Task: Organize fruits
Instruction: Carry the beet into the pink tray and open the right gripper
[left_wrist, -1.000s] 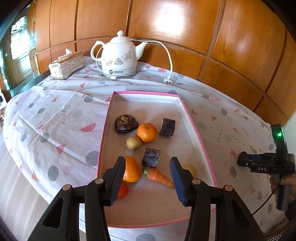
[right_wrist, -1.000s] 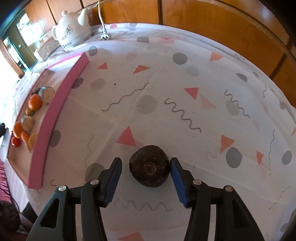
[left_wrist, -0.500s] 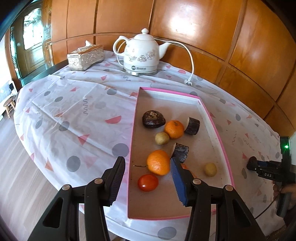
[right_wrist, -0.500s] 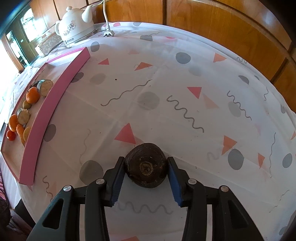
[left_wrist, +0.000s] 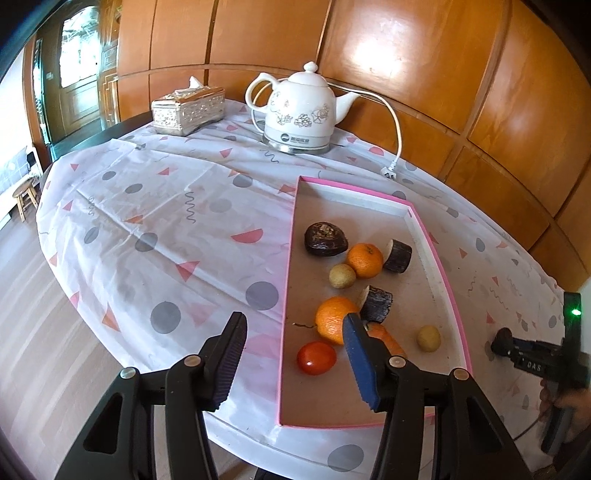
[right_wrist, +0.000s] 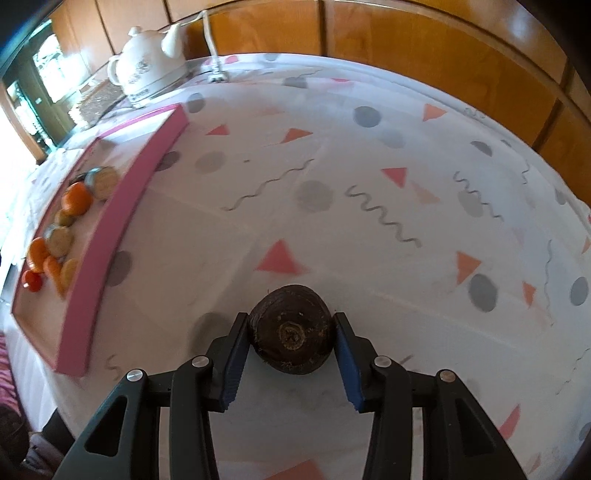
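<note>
R tongs (right_wrist: 291, 345) clamp dark round fruit (right_wrist: 291, 328) on worktop (right_wrist: 369, 221); L tongs (left_wrist: 293, 356) spread wide, holding nothing, over pink tray (left_wrist: 286, 295).

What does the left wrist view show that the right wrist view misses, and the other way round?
Only the left wrist view shows the open left gripper hovering at the pink tray's near left edge, the small yellowish fruit and the whole tissue box.

Only the right wrist view shows the right gripper closed on the dark round fruit, clear of the tray over the tablecloth.

Both show the pink tray with oranges and the tomato, plus the white kettle.
</note>
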